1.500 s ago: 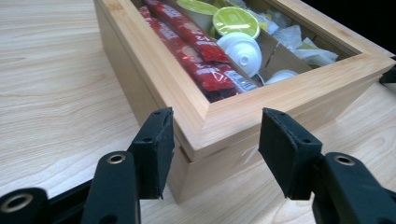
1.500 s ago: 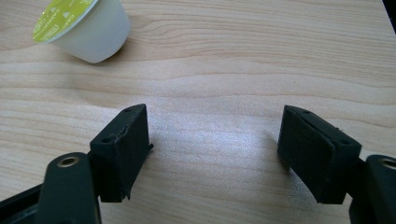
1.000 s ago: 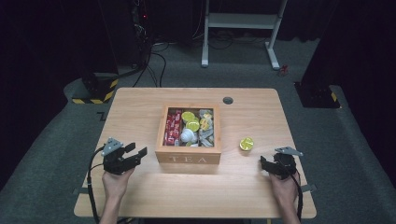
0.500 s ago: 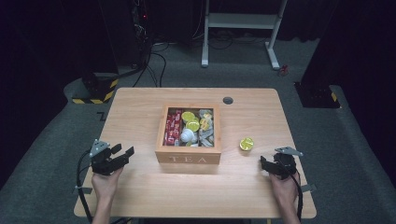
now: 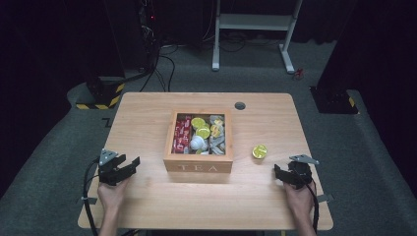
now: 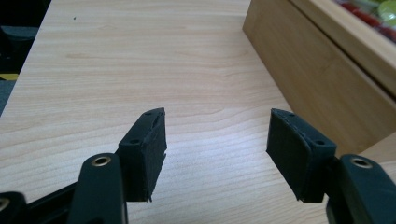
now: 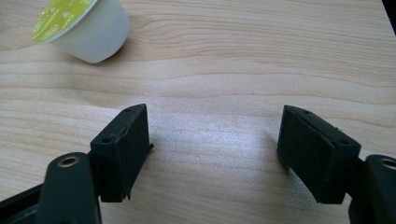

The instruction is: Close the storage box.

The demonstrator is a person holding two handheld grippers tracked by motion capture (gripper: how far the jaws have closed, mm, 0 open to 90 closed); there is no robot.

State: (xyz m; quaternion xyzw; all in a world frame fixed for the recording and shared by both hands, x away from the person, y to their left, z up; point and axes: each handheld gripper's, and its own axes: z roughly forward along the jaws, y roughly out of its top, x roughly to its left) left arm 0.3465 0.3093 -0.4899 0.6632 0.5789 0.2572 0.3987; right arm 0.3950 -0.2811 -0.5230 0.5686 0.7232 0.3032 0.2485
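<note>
A wooden box (image 5: 199, 166) marked TEA stands at the table's middle, holding red sachets, green-lidded capsules and a white one. One white capsule with a lime-green lid (image 5: 259, 151) lies alone on the table to the box's right. My left gripper (image 5: 129, 165) rests open left of the box, jaws pointing toward it. In the left gripper view its pads (image 6: 217, 135) are wide apart over bare wood, the box wall (image 6: 317, 70) at right. My right gripper (image 5: 278, 174) is open below the loose capsule. The right gripper view (image 7: 215, 135) has that capsule (image 7: 84, 25) lying tilted at top left.
The wooden table (image 5: 142, 118) has a round cable hole (image 5: 240, 105) behind the box. A white frame (image 5: 255, 29) and cables stand on the dark floor beyond the far edge. Both hands rest near the front edge.
My left gripper has drawn back to the left, away from the box's front corner. The right gripper and the loose capsule have not moved.
</note>
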